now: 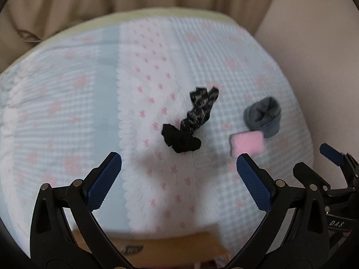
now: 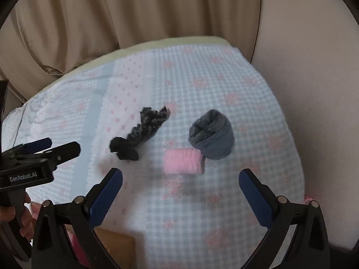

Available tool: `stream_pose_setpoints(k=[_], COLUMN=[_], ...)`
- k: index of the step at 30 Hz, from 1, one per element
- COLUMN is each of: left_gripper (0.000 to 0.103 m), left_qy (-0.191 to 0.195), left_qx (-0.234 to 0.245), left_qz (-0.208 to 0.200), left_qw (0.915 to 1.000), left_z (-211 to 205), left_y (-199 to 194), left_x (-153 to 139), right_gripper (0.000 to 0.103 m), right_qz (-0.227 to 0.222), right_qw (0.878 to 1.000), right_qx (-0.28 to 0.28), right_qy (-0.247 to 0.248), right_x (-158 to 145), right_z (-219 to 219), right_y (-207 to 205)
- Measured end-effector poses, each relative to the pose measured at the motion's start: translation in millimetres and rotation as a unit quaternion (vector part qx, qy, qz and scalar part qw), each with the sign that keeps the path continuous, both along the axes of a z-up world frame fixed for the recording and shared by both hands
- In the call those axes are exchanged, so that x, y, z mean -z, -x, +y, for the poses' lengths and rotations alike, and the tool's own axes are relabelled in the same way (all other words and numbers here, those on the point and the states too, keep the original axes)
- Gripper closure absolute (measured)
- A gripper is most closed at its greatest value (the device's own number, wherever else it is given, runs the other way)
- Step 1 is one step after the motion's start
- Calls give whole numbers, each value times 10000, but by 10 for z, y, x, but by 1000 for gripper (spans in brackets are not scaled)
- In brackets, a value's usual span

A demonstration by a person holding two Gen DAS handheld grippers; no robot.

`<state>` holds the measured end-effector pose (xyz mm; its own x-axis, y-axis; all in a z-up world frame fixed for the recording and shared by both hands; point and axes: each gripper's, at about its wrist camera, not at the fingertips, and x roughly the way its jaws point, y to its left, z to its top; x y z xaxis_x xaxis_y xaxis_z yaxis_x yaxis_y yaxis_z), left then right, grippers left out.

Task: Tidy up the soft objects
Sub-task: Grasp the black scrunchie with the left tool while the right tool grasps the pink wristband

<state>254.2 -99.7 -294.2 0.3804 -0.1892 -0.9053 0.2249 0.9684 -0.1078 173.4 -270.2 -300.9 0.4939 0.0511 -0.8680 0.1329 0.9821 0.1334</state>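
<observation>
A black patterned sock pair [image 1: 193, 121] lies loose on the blue-and-white checked bedspread [image 1: 67, 116]; it also shows in the right wrist view [image 2: 141, 132]. A rolled grey sock bundle [image 1: 264, 116] stands to its right, seen too in the right wrist view [image 2: 213, 134]. A rolled pink sock bundle [image 1: 246, 143] lies just in front of the grey one, in the right wrist view [image 2: 182, 161] too. My left gripper [image 1: 179, 163] is open and empty, hovering before the black socks. My right gripper [image 2: 180, 179] is open and empty, just before the pink bundle.
Beige curtains [image 2: 134, 11] hang behind the bed. A pale wall or headboard [image 2: 314, 89] bounds the right side. A brown cardboard box [image 1: 179, 248] sits below the bed's near edge, with its corner in the right wrist view [image 2: 116, 246].
</observation>
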Motion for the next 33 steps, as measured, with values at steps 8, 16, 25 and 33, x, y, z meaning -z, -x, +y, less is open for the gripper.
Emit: stream_pose_setpoints(k=[8,16,25,33], left_gripper=[9,18,57,76], left_qy=[-291,-336,-511,-445], left_qx=[639,881,1015,1027], left_qz=[606,954,899,854], left_qw=[9957,9910,9894,9900], left_z=[-316,-415,-484,-384], left_y=[-429,-665,-708,-759], left_x=[852,1419,1667,1646], right_gripper=[0,0,26,47], right_qz=[285,509,662,638], right_qw=[9995,9987,9977,9978], right_qx=[33,44,68,139], right_qy=[-89,-45,-103,-81], right_x=[691,1150,1373,1347], right_z=[-19,12,46,50], right_y=[-282,-512,-674,-674])
